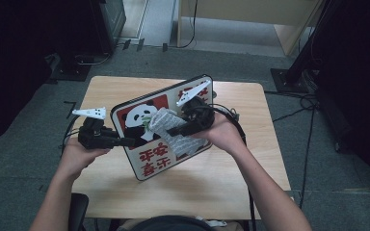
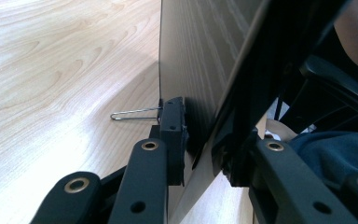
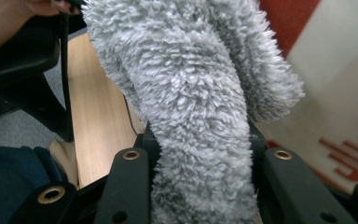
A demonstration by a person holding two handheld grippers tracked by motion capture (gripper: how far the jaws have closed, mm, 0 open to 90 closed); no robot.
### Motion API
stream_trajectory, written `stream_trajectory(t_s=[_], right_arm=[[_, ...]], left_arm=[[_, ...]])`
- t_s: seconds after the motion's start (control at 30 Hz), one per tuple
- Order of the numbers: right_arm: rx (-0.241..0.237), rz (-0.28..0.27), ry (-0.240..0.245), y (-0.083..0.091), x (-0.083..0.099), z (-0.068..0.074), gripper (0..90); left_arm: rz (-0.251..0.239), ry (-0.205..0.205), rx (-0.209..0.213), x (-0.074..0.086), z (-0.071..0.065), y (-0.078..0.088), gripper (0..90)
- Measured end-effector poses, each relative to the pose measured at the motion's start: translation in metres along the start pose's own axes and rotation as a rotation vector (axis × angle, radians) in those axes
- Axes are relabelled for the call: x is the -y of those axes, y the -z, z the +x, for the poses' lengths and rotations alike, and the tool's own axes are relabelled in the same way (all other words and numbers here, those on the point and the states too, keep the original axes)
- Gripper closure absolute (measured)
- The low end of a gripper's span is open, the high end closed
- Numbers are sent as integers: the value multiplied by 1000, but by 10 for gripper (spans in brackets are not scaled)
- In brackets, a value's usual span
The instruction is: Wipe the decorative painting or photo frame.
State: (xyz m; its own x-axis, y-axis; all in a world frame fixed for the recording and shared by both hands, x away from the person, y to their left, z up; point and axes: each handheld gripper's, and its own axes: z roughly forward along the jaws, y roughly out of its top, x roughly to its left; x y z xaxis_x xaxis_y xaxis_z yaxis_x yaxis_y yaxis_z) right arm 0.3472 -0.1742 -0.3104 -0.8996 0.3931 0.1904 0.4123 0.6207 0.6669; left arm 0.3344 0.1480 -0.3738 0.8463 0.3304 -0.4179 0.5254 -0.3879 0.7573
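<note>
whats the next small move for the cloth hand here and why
Probably draw the grey cloth across the panda board face. The right gripper is clamped on the cloth against the picture, while the left gripper grips the board's edge and holds it tilted up off the table.

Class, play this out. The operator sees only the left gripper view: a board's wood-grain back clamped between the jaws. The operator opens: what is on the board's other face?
Observer: The board shows a panda picture with red characters.
Operator: What is the other hand doing?
Observer: The right gripper is shut on a grey fluffy cloth.
Operator: Where is that cloth?
Observer: In the high view it lies over the printed face, beside the panda.
</note>
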Motion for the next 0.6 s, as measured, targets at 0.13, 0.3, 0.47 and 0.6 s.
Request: stream_trajectory(t_s=[0.13,0.3,0.47,0.6], right_arm=[[2,-10,25,6,-15,4,662],[13,-24,51,15,-35,9,662],[17,-35,68,22,-50,15,661],[18,-45,69,25,-61,19,661]], left_arm=[[-6,3,-4,2,-1,3,736],[-10,8,-11,4,-2,5,736],[-12,12,-15,4,-2,5,740],[-12,8,-14,4,-2,5,745]])
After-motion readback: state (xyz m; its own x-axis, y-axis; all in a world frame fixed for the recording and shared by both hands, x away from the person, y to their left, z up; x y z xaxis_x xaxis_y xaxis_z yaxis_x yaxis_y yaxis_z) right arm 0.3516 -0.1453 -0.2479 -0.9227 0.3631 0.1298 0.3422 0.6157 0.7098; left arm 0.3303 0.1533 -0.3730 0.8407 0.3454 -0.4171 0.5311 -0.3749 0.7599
